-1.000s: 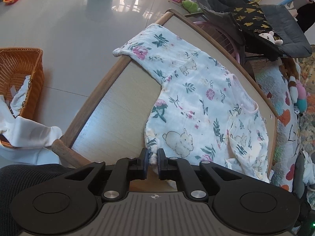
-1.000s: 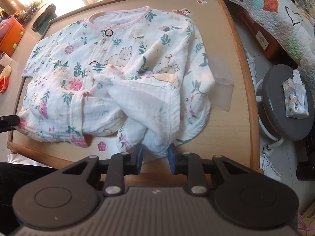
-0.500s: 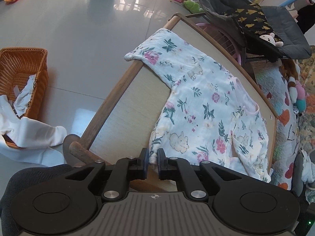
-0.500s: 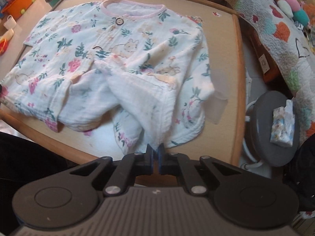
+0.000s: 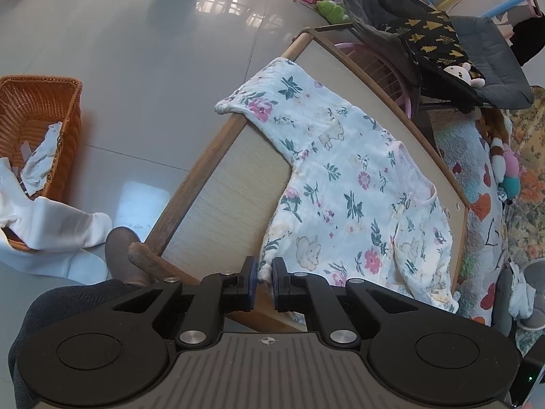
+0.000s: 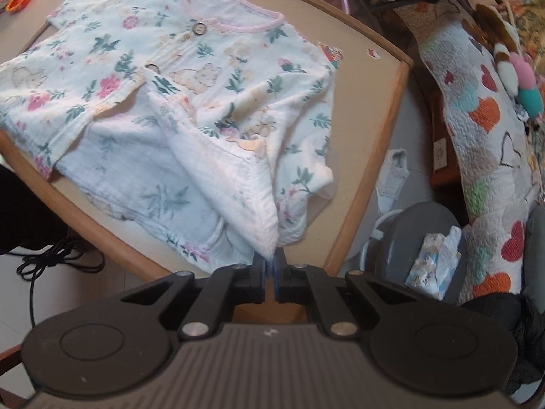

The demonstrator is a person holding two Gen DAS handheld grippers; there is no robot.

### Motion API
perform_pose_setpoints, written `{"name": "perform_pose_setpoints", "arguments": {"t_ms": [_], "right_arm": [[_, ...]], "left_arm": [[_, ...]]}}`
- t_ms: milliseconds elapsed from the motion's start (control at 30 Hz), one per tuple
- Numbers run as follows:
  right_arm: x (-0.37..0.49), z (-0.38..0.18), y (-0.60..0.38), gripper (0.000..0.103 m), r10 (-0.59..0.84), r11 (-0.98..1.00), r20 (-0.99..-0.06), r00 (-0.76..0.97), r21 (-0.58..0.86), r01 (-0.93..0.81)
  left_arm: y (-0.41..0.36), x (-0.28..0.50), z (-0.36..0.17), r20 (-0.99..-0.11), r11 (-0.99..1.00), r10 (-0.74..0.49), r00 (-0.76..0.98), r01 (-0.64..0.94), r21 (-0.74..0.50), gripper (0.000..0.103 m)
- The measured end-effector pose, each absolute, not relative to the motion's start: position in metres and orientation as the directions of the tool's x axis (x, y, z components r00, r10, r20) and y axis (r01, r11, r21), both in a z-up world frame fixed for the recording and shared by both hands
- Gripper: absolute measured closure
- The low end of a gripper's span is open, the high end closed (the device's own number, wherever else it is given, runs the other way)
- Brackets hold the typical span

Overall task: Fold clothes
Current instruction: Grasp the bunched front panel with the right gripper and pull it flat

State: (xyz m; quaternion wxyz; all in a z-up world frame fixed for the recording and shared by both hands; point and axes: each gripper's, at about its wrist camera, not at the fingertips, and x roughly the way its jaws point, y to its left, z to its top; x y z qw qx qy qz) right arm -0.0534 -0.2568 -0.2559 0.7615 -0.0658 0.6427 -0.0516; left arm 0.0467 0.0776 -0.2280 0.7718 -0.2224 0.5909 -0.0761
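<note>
The table (image 5: 231, 184) was pale-topped with a rounded wooden rim and stood on a glossy grey tiled floor (image 5: 136, 51). A wicker basket (image 5: 37, 109) holding white cloth stood on the floor to the left; a patchwork quilt (image 6: 477, 109) and a round grey stool (image 6: 419, 238) carrying a tissue pack (image 6: 436, 262) lay beyond the right edge.

The floral shirt (image 6: 170, 78) lay on the table, collar away from me, one sleeve (image 5: 272, 102) overhanging the far-left rim.

My left gripper (image 5: 263, 283) was clamped on a small corner of the shirt's hem. My right gripper (image 6: 270, 272) was closed tight on the corner of a turned-up flap, white inner side showing.

Compared with one second earlier: the right jaws, then standing apart with fabric between them, had closed onto that corner, and the flap was drawn up into a taut point. The left grip was unchanged; the hem near it sat slightly higher off the table edge.
</note>
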Motion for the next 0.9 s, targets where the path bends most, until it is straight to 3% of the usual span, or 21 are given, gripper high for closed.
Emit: {"name": "perform_pose_setpoints", "arguments": {"t_ms": [500,700,900], "right_arm": [[-0.053,-0.245,-0.234,0.093,-0.106,0.986,-0.976,0.191,-0.128,-0.106],[-0.054,-0.233,-0.232,0.091,-0.079,0.984,-0.986,0.149,-0.101,-0.144],[-0.052,-0.224,-0.235,0.089,-0.065,0.988,-0.987,0.147,-0.084,-0.131]], "left_arm": [[0.070,0.050,-0.252,-0.933,0.945,-0.305,0.189,-0.065,-0.322,0.082],[0.063,0.052,-0.245,-0.931,0.947,-0.318,0.179,0.003,-0.322,0.063],[0.049,0.049,-0.240,-0.921,0.936,-0.352,0.165,0.065,-0.346,0.061]]}}
